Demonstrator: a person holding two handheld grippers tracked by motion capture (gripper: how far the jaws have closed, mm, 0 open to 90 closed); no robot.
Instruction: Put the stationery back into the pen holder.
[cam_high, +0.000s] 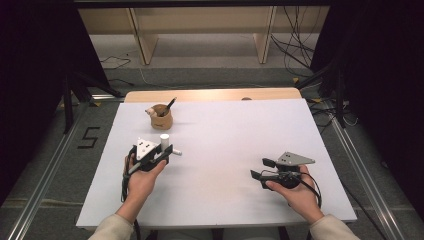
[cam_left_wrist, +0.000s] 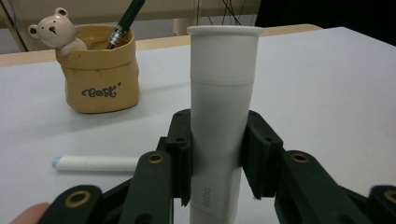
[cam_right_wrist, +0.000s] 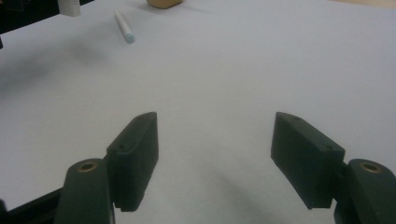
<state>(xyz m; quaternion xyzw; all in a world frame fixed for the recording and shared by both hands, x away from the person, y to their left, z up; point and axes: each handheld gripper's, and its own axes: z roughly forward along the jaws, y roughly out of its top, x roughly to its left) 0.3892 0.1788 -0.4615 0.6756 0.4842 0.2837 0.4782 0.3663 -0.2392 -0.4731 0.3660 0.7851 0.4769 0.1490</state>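
Your left gripper (cam_left_wrist: 217, 158) squeezes the white tube (cam_left_wrist: 223, 116) standing straight up, the cup (cam_left_wrist: 100, 77) sits at its 11 o'clock, and your right gripper (cam_right_wrist: 215, 158) waits open with nothing in it.

One white tube (cam_left_wrist: 223, 116), one white stick (cam_left_wrist: 100, 163), one bear-trimmed holder (cam_left_wrist: 100, 74), one pen (cam_left_wrist: 123, 23)

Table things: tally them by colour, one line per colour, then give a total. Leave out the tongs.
White: 2, the upright tube clamped in the left tongs and the small stick lying flat beside it.
Tan: 1, the bear pot.
Dark: 1, the pen standing in that pot.
Total: 4.
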